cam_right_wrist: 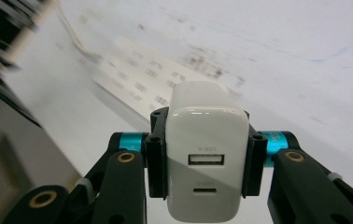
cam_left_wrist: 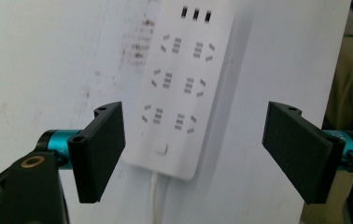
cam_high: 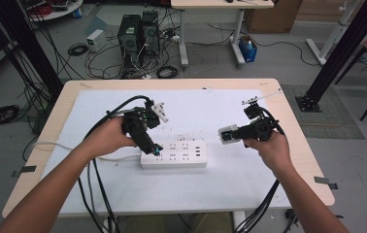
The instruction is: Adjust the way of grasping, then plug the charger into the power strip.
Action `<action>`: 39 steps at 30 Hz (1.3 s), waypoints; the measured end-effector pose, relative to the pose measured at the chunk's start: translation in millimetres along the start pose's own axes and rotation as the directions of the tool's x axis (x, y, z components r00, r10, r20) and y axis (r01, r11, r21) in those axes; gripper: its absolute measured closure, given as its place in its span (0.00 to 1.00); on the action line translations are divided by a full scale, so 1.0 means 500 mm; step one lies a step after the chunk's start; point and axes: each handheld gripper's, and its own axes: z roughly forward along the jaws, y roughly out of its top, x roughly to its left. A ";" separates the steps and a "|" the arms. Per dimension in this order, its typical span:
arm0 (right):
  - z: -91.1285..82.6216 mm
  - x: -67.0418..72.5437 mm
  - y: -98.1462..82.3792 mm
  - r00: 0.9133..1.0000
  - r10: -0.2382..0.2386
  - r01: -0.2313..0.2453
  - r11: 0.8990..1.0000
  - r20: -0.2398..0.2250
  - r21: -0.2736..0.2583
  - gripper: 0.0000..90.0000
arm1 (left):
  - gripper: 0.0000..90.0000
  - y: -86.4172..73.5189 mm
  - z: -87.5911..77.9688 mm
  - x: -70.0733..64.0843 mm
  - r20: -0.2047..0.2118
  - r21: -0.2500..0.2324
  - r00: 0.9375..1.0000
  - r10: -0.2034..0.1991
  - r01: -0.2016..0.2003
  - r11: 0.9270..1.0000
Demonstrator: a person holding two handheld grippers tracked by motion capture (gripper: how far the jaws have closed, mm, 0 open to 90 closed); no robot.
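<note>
Between your hands, power strip (cam_high: 174,154) lies flat on white table cover (cam_high: 220,184), long axis running left to right, cord leaving left end. Your right gripper (cam_high: 226,135) clenched on white charger (cam_right_wrist: 207,154), held off table just right of strip, above its right end. Your left gripper (cam_left_wrist: 193,149) released, jaws straddling cord end, nothing between pads, nearer to strip. Strip: white, two rows of sockets, three small ports at far end. Charger: glossy white block, two ports facing camera.

Left gripper (cam_left_wrist: 193,149): black flat jaws showing teal collars, brass screws.
Right gripper (cam_right_wrist: 206,154): matching.
Cables (cam_high: 94,194): black, trailing.
</note>
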 end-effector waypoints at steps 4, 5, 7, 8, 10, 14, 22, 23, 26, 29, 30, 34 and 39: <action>-0.014 0.010 0.010 0.976 -0.167 0.153 0.983 0.140 0.105 0.69 | 0.24 -0.035 -0.014 0.022 0.008 0.026 0.999 -0.033 0.032 0.999; -0.017 0.012 0.011 0.965 -0.202 0.182 0.975 0.164 0.130 0.69 | 0.24 -0.043 -0.018 0.027 0.005 0.042 1.000 -0.027 0.027 0.999; -0.025 0.014 0.014 0.948 -0.260 0.230 0.959 0.186 0.165 0.69 | 0.24 -0.055 -0.024 0.035 0.008 0.061 1.000 -0.023 0.023 0.998; -0.030 0.013 0.015 0.943 -0.274 0.242 0.954 0.189 0.176 0.69 | 0.24 -0.060 -0.026 0.039 0.009 0.069 1.000 -0.026 0.025 0.997; -0.040 0.009 0.018 0.935 -0.298 0.264 0.947 0.191 0.183 0.69 | 0.24 -0.070 -0.029 0.045 -0.001 0.075 0.999 -0.043 0.043 0.996; -0.056 0.005 0.022 0.909 -0.361 0.315 0.922 0.209 0.224 0.69 | 0.24 -0.088 -0.030 0.059 0.000 0.093 0.997 -0.076 0.076 0.993; -0.057 0.004 0.021 0.874 -0.442 0.376 0.879 0.204 0.295 0.69 | 0.24 -0.124 -0.034 0.070 -0.011 0.079 0.991 -0.134 0.135 0.988; -0.057 0.002 0.020 0.874 -0.443 0.375 0.877 0.201 0.301 0.69 | 0.24 -0.129 -0.036 0.072 -0.010 0.084 0.991 -0.136 0.137 0.987; -0.054 0.002 0.017 0.867 -0.460 0.392 0.866 0.190 0.311 0.69 | 0.24 -0.142 -0.038 0.074 -0.020 0.083 0.987 -0.161 0.162 0.983; -0.050 0.004 0.016 0.860 -0.477 0.407 0.856 0.181 0.318 0.69 | 0.24 -0.154 -0.039 0.079 -0.027 0.083 0.985 -0.173 0.175 0.981; -0.049 0.005 0.017 0.861 -0.478 0.410 0.855 0.174 0.318 0.69 | 0.24 -0.157 -0.038 0.078 -0.029 0.081 0.983 -0.181 0.183 0.980; -0.046 0.010 0.022 0.860 -0.487 0.426 0.850 0.154 0.309 0.69 | 0.24 -0.167 -0.038 0.084 -0.031 0.084 0.981 -0.194 0.196 0.977; -0.032 0.021 0.032 0.850 -0.510 0.454 0.836 0.131 0.308 0.69 | 0.24 -0.174 -0.042 0.085 -0.022 0.079 0.979 -0.201 0.202 0.976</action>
